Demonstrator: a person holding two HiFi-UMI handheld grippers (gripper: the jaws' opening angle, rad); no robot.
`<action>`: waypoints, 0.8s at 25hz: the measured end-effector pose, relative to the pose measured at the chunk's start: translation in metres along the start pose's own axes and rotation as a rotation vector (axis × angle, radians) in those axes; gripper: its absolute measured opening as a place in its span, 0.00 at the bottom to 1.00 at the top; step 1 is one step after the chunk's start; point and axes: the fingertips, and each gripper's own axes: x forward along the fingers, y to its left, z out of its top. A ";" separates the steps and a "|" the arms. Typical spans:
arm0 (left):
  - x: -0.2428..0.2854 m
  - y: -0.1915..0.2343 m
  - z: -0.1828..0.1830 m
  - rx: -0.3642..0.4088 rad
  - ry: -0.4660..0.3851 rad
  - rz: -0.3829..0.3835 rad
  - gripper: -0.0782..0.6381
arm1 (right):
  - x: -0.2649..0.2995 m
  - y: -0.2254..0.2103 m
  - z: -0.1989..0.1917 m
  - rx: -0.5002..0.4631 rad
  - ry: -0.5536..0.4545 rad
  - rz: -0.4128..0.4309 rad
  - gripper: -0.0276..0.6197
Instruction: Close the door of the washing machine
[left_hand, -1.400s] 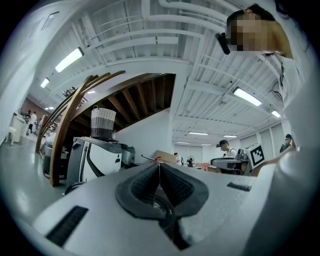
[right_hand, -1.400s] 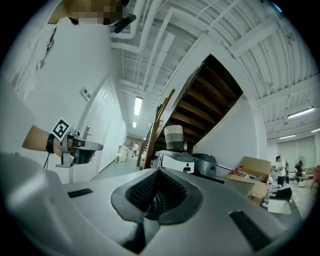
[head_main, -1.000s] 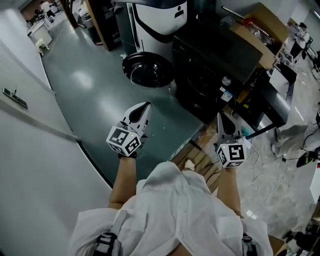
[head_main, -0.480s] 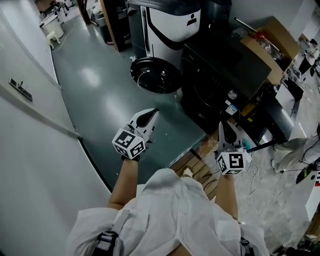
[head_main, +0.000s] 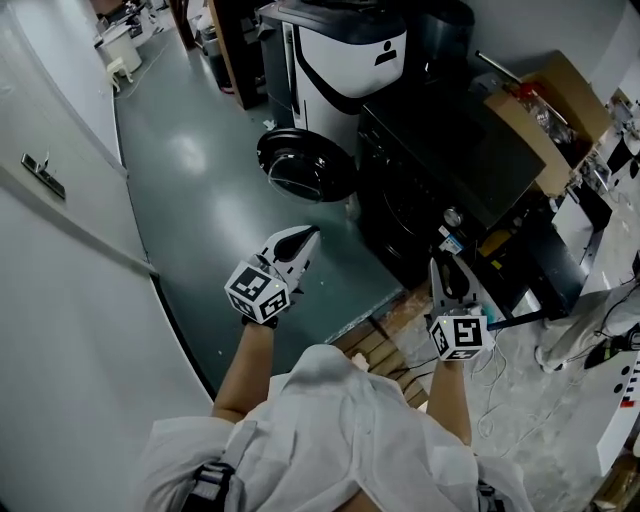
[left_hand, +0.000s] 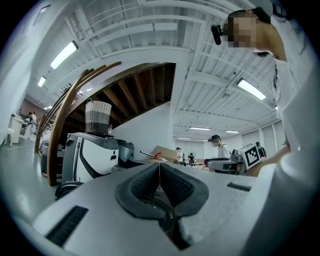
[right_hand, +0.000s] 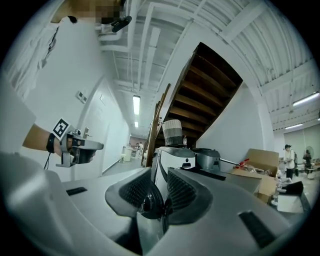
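The black washing machine (head_main: 432, 168) stands ahead of me with its round dark door (head_main: 305, 165) swung open to its left over the green floor. My left gripper (head_main: 306, 236) is held level short of the door, shut and empty. My right gripper (head_main: 441, 262) hovers before the machine's front right corner; its jaws are opening and nothing is between them. In the left gripper view the jaws (left_hand: 159, 168) meet, and the door (left_hand: 66, 189) shows low at the left. A narrow gap splits the jaws (right_hand: 159, 181) in the right gripper view, where the left gripper (right_hand: 76, 148) appears at the left.
A white and black machine (head_main: 350, 50) stands just behind the open door. A cardboard box (head_main: 540, 110) sits to the washer's right. A wooden pallet (head_main: 385, 345) and cables (head_main: 510, 370) lie by my feet. A white wall (head_main: 60, 300) runs along the left.
The view has drawn closer to the washing machine and both grippers have gone forward with it. The right gripper's jaws now stand slightly apart.
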 end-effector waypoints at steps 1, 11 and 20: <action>0.008 -0.003 0.001 0.002 -0.002 0.002 0.13 | 0.002 -0.010 0.000 0.003 -0.002 0.006 0.23; 0.040 -0.025 -0.003 0.008 0.003 0.072 0.13 | 0.019 -0.050 -0.010 0.025 -0.018 0.113 0.27; 0.027 -0.011 0.000 0.014 0.015 0.151 0.13 | 0.045 -0.041 -0.011 0.045 -0.023 0.204 0.31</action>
